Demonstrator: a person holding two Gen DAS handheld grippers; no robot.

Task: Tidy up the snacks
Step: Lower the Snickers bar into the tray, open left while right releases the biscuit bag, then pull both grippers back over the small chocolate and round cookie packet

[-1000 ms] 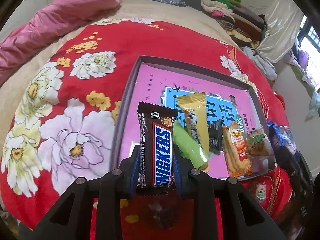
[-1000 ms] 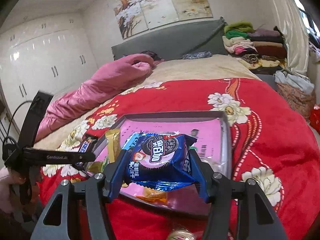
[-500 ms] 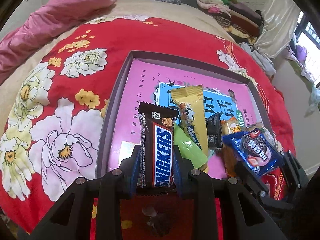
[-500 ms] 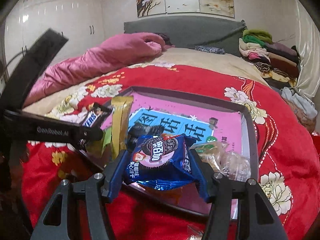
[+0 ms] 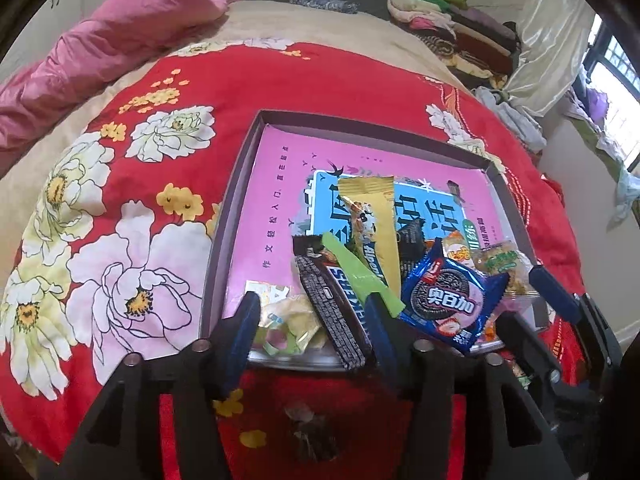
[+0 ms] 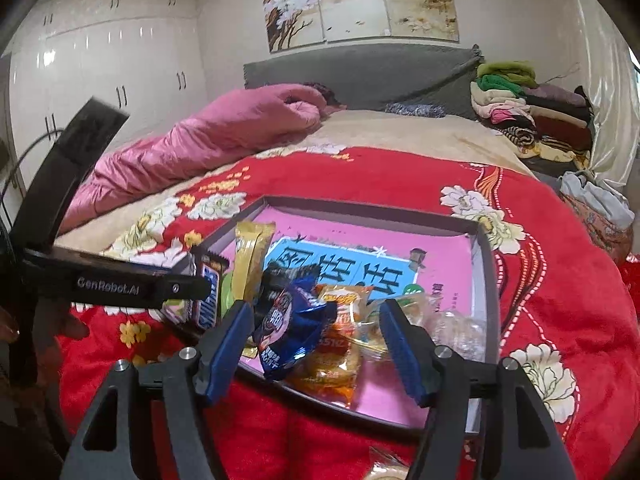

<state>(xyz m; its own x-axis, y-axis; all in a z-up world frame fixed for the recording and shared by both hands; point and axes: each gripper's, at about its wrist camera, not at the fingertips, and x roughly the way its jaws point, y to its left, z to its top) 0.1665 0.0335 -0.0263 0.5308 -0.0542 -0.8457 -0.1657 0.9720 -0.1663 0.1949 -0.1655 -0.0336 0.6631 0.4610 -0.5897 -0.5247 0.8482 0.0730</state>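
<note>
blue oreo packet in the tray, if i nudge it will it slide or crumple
The blue Oreo packet looks glossy and puffed, so it probably slides easily and weighs little. Its foil creases visibly, so a pinch likely crumples it. It leans on other wrappers in the tray, so it may tip.

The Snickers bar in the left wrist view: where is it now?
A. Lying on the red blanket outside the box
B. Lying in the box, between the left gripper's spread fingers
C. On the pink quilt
B: the Snickers bar lies tilted inside the box, between the opening fingers of the left gripper, which no longer press it.
</note>
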